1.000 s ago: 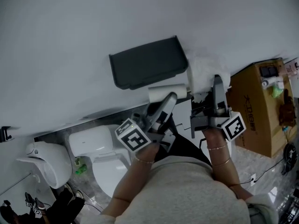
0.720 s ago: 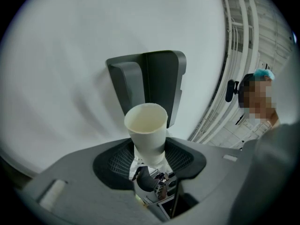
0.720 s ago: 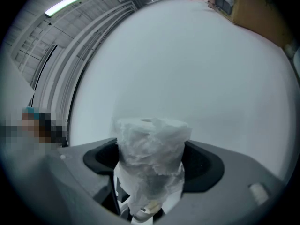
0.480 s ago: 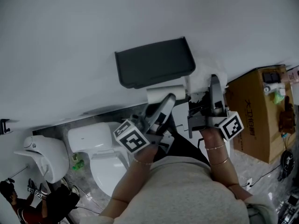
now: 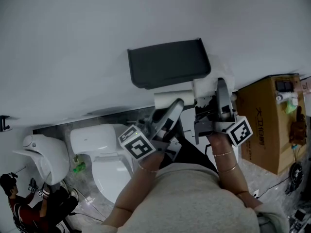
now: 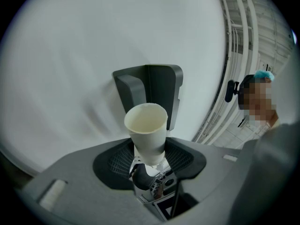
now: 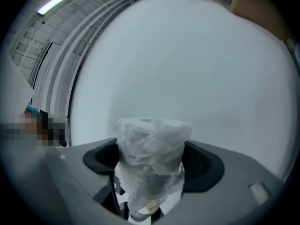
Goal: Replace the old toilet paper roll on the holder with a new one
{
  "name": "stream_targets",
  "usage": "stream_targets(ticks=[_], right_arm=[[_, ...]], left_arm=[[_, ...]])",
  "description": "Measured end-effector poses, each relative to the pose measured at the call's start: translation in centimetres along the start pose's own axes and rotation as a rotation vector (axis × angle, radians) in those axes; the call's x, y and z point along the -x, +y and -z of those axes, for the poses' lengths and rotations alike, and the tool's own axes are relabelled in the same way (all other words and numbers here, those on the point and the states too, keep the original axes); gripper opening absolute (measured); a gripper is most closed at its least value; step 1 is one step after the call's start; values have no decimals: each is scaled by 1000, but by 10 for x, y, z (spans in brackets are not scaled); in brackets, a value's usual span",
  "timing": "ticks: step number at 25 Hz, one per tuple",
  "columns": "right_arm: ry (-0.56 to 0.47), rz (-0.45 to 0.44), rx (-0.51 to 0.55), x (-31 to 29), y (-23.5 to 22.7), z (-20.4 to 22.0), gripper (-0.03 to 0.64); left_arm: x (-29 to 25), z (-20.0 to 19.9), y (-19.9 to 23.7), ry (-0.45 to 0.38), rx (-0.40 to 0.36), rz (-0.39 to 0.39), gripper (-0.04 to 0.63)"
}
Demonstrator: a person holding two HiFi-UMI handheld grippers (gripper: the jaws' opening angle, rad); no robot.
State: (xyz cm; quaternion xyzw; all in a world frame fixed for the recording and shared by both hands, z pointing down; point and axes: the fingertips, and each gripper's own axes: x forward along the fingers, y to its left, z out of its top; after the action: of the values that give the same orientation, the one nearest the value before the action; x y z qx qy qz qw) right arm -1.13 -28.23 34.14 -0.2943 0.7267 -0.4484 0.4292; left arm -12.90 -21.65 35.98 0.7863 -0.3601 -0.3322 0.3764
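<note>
The holder (image 5: 167, 62) has shifted right in view.

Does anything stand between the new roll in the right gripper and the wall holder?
Yes: the empty cream cardboard tube, held by the left gripper, lies just under the dark grey wall holder, beside the wrapped white roll.

Dark grey holder (image 5: 169, 63), seemingly cream tube (image 6: 146, 125), white roll (image 7: 152, 149), brown carton (image 5: 269, 123), white toilet (image 5: 97, 141).
</note>
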Motion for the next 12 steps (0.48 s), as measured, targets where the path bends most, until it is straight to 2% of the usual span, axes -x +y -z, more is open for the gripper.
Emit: stream_targets(ticks=[12], right_arm=[[56, -7, -46, -3, -8, 14, 402]], left_arm=[[9, -1, 6, -46, -11, -43, 209]])
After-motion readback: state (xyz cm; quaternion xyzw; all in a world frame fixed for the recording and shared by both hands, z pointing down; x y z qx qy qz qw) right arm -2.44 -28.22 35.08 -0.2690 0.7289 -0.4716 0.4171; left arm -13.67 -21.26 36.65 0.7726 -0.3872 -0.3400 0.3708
